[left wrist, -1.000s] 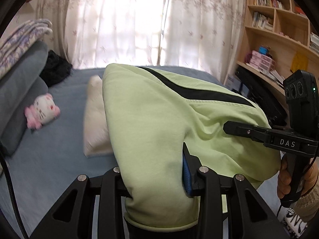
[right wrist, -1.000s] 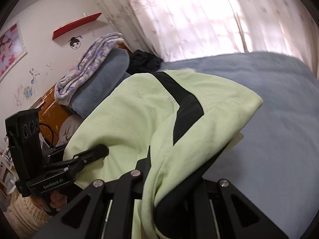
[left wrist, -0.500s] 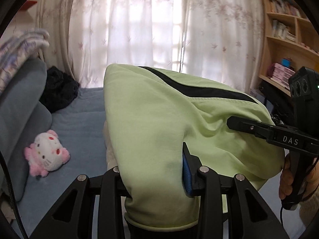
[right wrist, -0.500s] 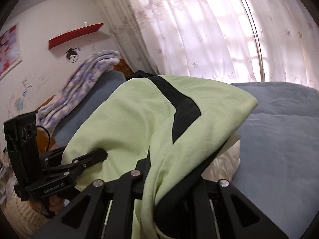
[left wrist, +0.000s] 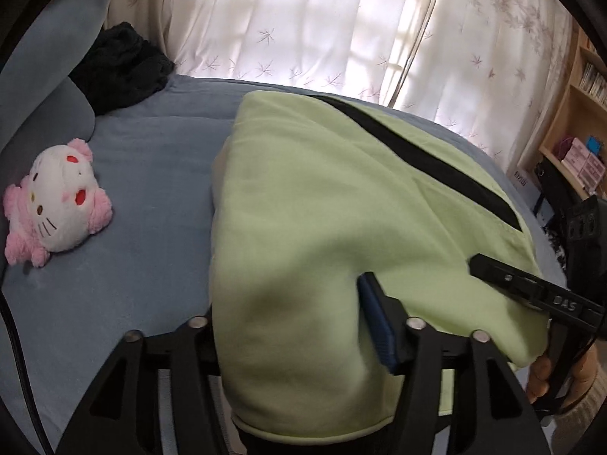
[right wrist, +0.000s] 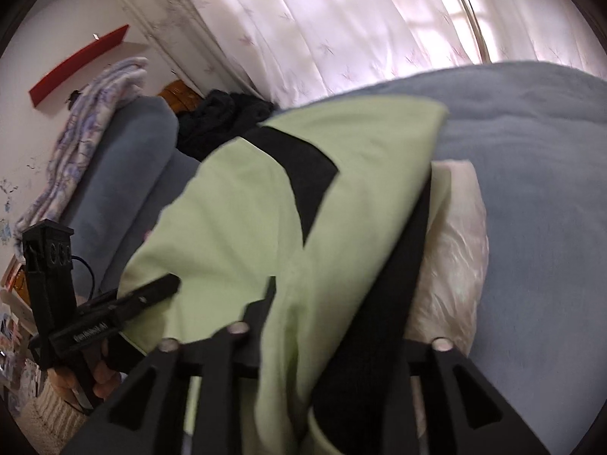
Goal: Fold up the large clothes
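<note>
Light green garment point(left wrist: 322, 204), folded, black stripe along far edge, lies on blue bed point(left wrist: 151, 174). Left gripper point(left wrist: 288, 326) and right gripper point(right wrist: 341, 341): jaws opening, fabric between.

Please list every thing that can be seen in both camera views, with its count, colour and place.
garment: 1, light green with black stripe, on the bed, between both jaws
bed cover: 1, blue-grey, under everything
cream item: 1, under the garment's edge
plush cat: 1, white and pink, left on the bed
dark clothing: 1 heap, black, by the curtain
curtain: white, flowered, behind the bed
patterned blanket: 1, lilac, on grey cushions
shelves: wooden, far right
left gripper: black, jaws opening, cloth between
right gripper: black, jaws opening, cloth between
</note>
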Available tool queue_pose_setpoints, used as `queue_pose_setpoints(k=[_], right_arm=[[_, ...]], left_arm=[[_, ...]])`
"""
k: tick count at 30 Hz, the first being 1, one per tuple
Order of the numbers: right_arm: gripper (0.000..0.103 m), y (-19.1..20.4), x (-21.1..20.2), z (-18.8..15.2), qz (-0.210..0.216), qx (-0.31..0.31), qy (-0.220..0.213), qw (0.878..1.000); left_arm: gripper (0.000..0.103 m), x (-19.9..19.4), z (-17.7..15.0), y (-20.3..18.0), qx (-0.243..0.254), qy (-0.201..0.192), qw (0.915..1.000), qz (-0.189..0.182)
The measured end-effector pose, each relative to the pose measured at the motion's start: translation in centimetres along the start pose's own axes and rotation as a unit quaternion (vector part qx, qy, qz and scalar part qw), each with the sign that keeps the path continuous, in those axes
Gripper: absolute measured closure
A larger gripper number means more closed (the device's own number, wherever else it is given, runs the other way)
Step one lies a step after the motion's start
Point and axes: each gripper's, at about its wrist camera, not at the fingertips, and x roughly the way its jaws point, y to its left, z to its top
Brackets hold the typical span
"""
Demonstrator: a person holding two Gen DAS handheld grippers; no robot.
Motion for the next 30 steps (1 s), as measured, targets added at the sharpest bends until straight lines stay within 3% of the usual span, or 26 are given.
queue_pose_setpoints(k=[4, 9, 15, 16, 17, 18, 20, 26, 30], right_arm=[[0.059, 0.6, -0.7, -0.3, -0.020, -0.015, 0.013, 1.000], [0.059, 1.0, -3.8, 0.5, -0.056, -0.035, 0.035, 0.997], [0.059, 1.4, -9.5, 2.3, -0.090, -0.051, -0.029, 0.994], [0.059, 1.7, -9.7, 2.8, -0.095, -0.059, -0.039, 0.993], [0.059, 2.2, -9.6, 3.4, -0.102, -0.068, -0.051, 0.991], [0.059, 2.6, -9.2, 3.9, -0.110, -0.068, -0.058, 0.990], [0.059, 3.0, -7.3, 5.0, -0.104, -0.054, -0.053, 0.992], [0.059, 4.3, 1.3, 5.4, -0.146, -0.061, -0.036, 0.987], [0.059, 2.5, 4.1, 5.2, -0.196, -0.072, -0.033, 0.977]], left_arm=[[0.040, -0.7, -0.2, -0.4, 0.011, -0.001, 0.9996, 0.025], [0.039, -3.9, 0.1, -1.3, 0.020, -0.002, 0.9977, 0.064], [0.041, -6.7, 2.3, -1.2, -0.006, -0.036, 0.9949, 0.094], [0.044, -6.7, 2.6, -1.4, -0.007, -0.041, 0.9944, 0.098], [0.056, -6.7, 3.1, -1.8, -0.007, -0.046, 0.9937, 0.102], [0.065, -6.3, 3.6, -2.2, -0.008, -0.047, 0.9932, 0.106], [0.069, -4.7, 4.3, -3.0, -0.016, -0.045, 0.9925, 0.113], [0.069, 1.0, 4.4, -4.9, -0.014, -0.033, 0.9862, 0.161], [0.067, 3.3, 3.5, -4.6, -0.009, -0.042, 0.9821, 0.183]])
